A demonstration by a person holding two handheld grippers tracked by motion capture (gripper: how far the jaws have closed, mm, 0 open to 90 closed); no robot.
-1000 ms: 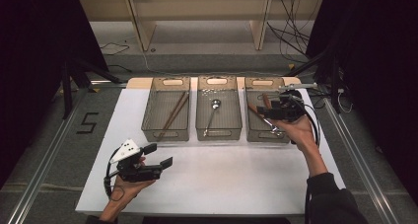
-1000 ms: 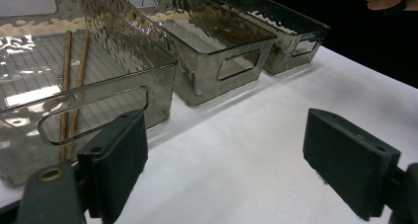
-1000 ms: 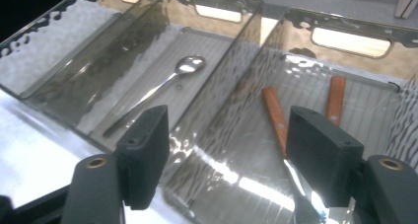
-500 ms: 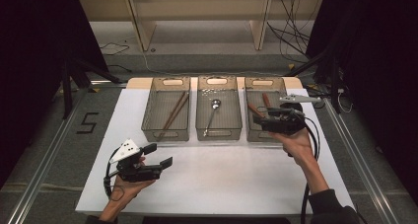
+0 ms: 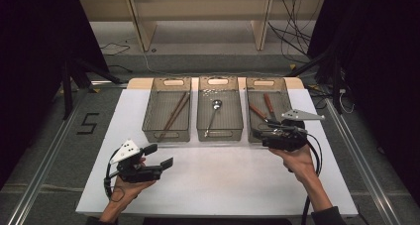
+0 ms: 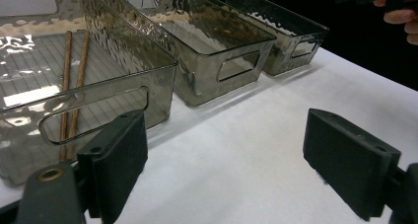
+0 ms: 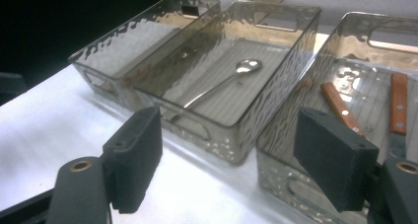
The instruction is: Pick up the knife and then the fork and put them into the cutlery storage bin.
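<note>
High view overhead, facing forward; both gripper views low, close, sharing the three bins (image 5: 219, 111).

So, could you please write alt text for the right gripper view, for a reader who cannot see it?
Two open black jaws of the right gripper frame three smoky clear plastic bins on a white table. The middle bin holds a silver metal spoon; the nearest bin holds two wooden-handled knives.

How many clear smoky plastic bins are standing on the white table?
3, side by side along the white table's far half: the left bin holds brown chopsticks, the middle bin a metal spoon, the right bin wooden-handled knives. None seems hidden.
</note>
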